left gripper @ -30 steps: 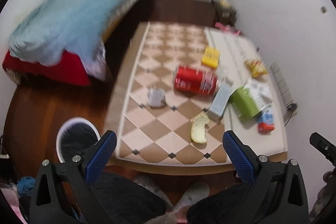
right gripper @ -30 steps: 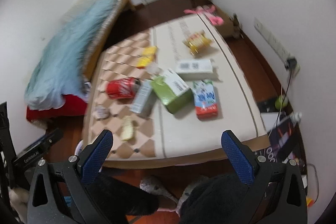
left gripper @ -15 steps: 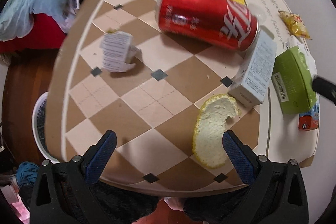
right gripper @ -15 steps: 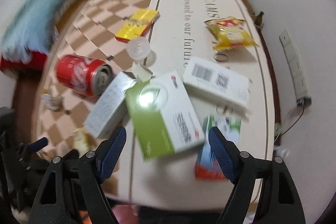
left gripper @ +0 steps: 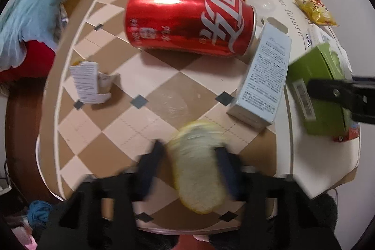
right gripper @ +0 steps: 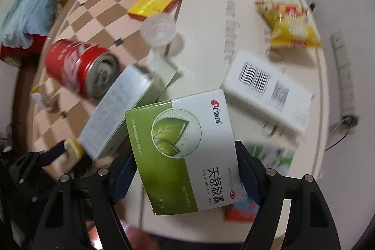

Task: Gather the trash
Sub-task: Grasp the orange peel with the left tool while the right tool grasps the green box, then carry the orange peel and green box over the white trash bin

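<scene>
Motion blur smeared the left gripper [left gripper: 191, 163] and the citrus peel [left gripper: 196, 170] between its fingers, so contact on either side could not be judged. The green box [right gripper: 185, 151] covered most of a red-and-green carton [right gripper: 269, 156] beneath it. The snack packet [right gripper: 290, 25] was blurred, its print unreadable. The can [right gripper: 79, 67] hid part of the crumpled paper [right gripper: 39, 97].
</scene>
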A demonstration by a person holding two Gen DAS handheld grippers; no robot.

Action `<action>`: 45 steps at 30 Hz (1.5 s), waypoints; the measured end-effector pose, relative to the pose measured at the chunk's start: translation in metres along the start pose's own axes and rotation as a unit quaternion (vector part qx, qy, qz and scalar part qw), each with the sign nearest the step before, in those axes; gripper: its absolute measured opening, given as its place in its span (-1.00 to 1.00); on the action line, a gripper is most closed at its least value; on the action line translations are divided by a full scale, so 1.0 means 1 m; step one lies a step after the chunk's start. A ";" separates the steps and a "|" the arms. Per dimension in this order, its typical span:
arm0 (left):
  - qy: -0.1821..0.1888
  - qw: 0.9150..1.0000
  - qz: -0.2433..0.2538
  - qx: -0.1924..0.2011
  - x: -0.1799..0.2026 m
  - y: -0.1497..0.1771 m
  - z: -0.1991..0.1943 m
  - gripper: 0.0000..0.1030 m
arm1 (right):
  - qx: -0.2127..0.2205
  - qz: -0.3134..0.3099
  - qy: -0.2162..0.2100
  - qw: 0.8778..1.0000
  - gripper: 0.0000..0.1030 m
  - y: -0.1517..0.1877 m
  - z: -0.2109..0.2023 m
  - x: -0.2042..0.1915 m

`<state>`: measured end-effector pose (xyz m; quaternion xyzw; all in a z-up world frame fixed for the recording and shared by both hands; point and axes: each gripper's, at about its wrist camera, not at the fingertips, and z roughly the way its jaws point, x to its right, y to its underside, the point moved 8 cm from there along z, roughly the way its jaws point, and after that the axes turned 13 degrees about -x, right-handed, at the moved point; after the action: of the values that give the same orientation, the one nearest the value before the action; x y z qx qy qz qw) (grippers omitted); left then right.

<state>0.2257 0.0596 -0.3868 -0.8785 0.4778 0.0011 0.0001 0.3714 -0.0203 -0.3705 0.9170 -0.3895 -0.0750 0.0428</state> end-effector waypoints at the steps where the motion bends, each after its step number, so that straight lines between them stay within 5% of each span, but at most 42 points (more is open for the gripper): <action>1: 0.000 1.000 -0.001 -0.002 -0.005 0.001 0.000 -0.37 | -0.006 -0.001 -0.012 1.000 0.54 0.007 0.002 -0.001; 10: -0.017 1.000 -0.024 -0.001 -0.044 0.035 0.000 -0.35 | -0.026 -0.019 -0.003 0.999 0.56 0.064 0.013 -0.022; 22: -0.014 1.000 -0.026 0.008 -0.046 0.032 -0.001 -0.40 | 0.018 0.009 0.039 0.999 0.51 0.074 0.025 -0.050; 34: 0.024 0.994 -0.061 0.084 -0.081 0.028 -0.072 -0.40 | 0.126 0.044 -0.001 0.991 0.51 0.100 -0.056 -0.062; 39: 0.034 0.986 -0.080 0.142 -0.130 0.025 -0.134 -0.40 | 0.163 0.011 -0.042 0.986 0.51 0.086 -0.093 -0.116; 45: 0.011 0.975 -0.127 0.181 -0.218 0.046 -0.183 -0.40 | 0.179 -0.064 -0.082 0.978 0.50 0.073 -0.111 -0.227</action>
<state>0.0685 0.2176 -0.2029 -0.9175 0.3542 -0.0954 0.1539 0.1829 0.0953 -0.2276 0.9235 -0.3392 -0.0818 -0.1596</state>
